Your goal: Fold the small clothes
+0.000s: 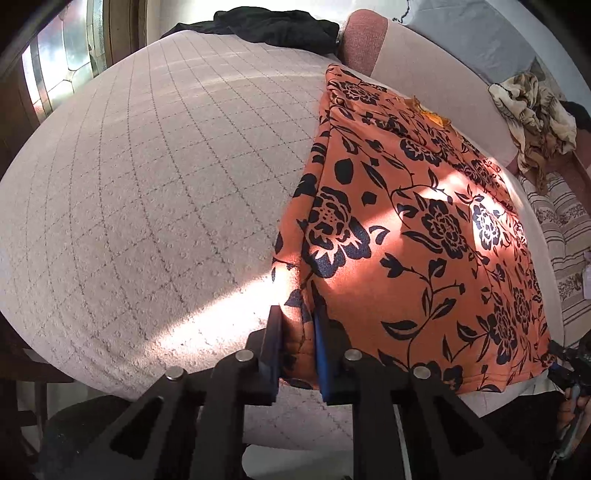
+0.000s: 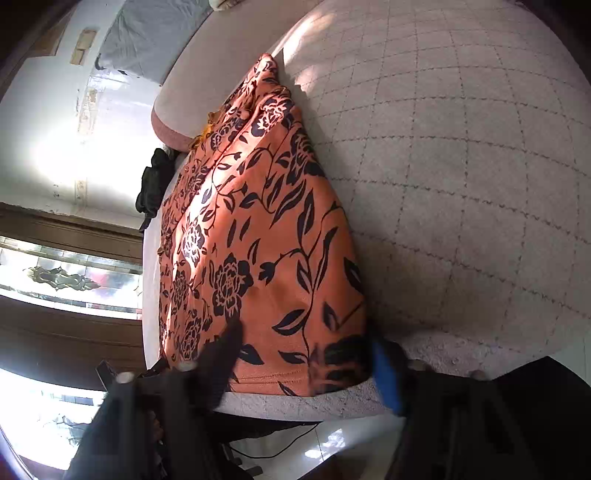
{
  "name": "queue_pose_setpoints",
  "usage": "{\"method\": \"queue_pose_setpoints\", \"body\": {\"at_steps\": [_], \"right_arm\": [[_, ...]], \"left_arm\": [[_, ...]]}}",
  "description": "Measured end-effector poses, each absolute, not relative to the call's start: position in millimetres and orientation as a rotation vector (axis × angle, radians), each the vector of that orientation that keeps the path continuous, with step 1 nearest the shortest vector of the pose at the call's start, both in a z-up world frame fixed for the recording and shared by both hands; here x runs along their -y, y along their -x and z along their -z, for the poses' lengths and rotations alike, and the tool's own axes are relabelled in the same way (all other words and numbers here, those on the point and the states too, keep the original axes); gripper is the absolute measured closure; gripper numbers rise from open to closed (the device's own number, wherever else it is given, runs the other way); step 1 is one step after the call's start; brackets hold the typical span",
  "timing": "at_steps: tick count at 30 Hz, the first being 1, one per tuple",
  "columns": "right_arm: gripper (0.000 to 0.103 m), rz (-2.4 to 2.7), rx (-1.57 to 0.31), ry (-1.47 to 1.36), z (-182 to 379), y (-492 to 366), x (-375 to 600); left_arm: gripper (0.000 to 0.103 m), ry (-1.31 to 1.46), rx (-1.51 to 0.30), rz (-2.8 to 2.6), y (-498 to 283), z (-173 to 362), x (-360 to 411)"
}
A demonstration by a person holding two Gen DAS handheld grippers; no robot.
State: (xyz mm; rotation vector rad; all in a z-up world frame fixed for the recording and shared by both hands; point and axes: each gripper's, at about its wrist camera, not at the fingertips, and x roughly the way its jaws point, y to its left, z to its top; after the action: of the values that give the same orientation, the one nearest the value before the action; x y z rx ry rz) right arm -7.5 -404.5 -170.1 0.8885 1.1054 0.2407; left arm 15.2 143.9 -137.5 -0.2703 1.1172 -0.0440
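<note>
Black left gripper has blue pads and silver bolt heads.

The floral garment lies flat on the quilted bed cover, along its right side in the left wrist view. Its near left corner sits between the left gripper pads; its near right corner lies at the right gripper. A dark garment lies at the cover's far edge. A crumpled cloth lies beyond the floral garment's right side.
</note>
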Motion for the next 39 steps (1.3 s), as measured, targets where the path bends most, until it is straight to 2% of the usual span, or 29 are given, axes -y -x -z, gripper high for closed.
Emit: {"method": "queue_pose_setpoints", "body": {"at_steps": [1,4,6,7,8,10,11,12,13,14,15,16,21,25,27,28,30,31,32,33,34,37,38,39], "right_arm": [[0.071,-0.232,-1.123,-0.872,172.5,6.1,402.3],[0.068,-0.199,-1.138,-0.832,172.4,4.3,397.2],[0.042,-0.197,-1.123,-0.802,166.3,5.5,394.2],[0.017,-0.195,-1.106,-0.798,162.9,7.3,393.8],[0.013,-0.186,-1.09,-0.788,159.8,9.3,393.8],[0.013,-0.164,-1.096,-0.776,161.7,9.1,395.9],[0.014,-0.157,-1.106,-0.796,166.0,8.5,398.5],[0.014,-0.157,-1.106,-0.817,168.5,8.3,400.9],[0.017,-0.157,-1.104,-0.821,167.9,8.3,401.7],[0.038,-0.16,-1.103,-0.819,166.5,8.2,402.5],[0.057,-0.177,-1.104,-0.81,165.1,7.9,401.5],[0.095,-0.186,-1.12,-0.798,165.2,6.6,400.0],[0.096,-0.153,-1.046,-0.76,138.3,9.8,407.7],[0.095,-0.123,-1.065,-0.77,143.8,5.6,414.9],[0.092,-0.098,-1.121,-0.818,162.8,4.6,416.1],[0.092,-0.094,-1.138,-0.839,169.1,5.1,415.8],[0.085,-0.082,-1.13,-0.848,170.9,7.8,414.6],[0.061,-0.081,-1.117,-0.841,167.9,8.4,414.8],[0.021,-0.082,-1.102,-0.841,164.6,8.7,415.9],[0.012,-0.085,-1.071,-0.85,160.5,9.6,417.4],[0.011,-0.084,-1.051,-0.845,157.2,9.6,418.3],[0.013,-0.088,-1.092,-0.833,164.4,2.3,416.3],[0.016,-0.084,-1.099,-0.83,166.4,1.6,415.1],[0.021,-0.077,-1.099,-0.809,164.9,1.7,413.5]], "left_arm": [[0.089,0.266,-1.118,0.044,-14.8,136.4,-143.7],[0.089,0.274,-1.097,0.063,-10.1,127.4,-142.1],[0.074,0.302,-1.069,0.067,-6.3,121.8,-143.9],[0.048,0.315,-1.068,0.069,-6.4,122.3,-144.5],[0.033,0.316,-1.07,0.06,-7.3,124.7,-144.7],[0.034,0.296,-1.089,0.026,-11.3,133.4,-143.1],[0.039,0.286,-1.117,0.022,-13.9,138.8,-142.0],[0.05,0.252,-1.114,-0.001,-14.0,139.3,-140.0],[0.086,0.22,-1.114,-0.001,-14.3,138.0,-137.3],[0.094,0.235,-1.121,0.045,-15.6,136.8,-136.1],[0.095,0.254,-1.112,0.06,-15.6,133.5,-136.5],[0.095,0.245,-1.089,0.06,-14.2,126.9,-136.1],[0.095,0.318,-0.972,0.093,-9.7,84.4,-145.0],[0.094,0.29,-1.089,0.053,-20.7,116.7,-144.0],[0.091,0.306,-1.158,0.024,-22.4,139.8,-144.7],[0.09,0.315,-1.129,0.022,-19.9,139.5,-145.8],[0.081,0.327,-1.115,0.025,-18.5,135.3,-145.9],[0.069,0.332,-1.11,0.03,-18.8,133.5,-146.0],[0.059,0.336,-1.098,0.03,-19.2,131.9,-146.3],[0.056,0.336,-1.084,0.024,-19.4,130.8,-147.2],[0.05,0.337,-1.079,0.013,-20.5,131.7,-148.3],[0.05,0.313,-1.086,-0.003,-22.7,136.8,-145.1],[0.057,0.284,-1.088,-0.001,-22.9,135.8,-142.3],[0.076,0.271,-1.086,0.007,-23.0,134.7,-141.1]]}}
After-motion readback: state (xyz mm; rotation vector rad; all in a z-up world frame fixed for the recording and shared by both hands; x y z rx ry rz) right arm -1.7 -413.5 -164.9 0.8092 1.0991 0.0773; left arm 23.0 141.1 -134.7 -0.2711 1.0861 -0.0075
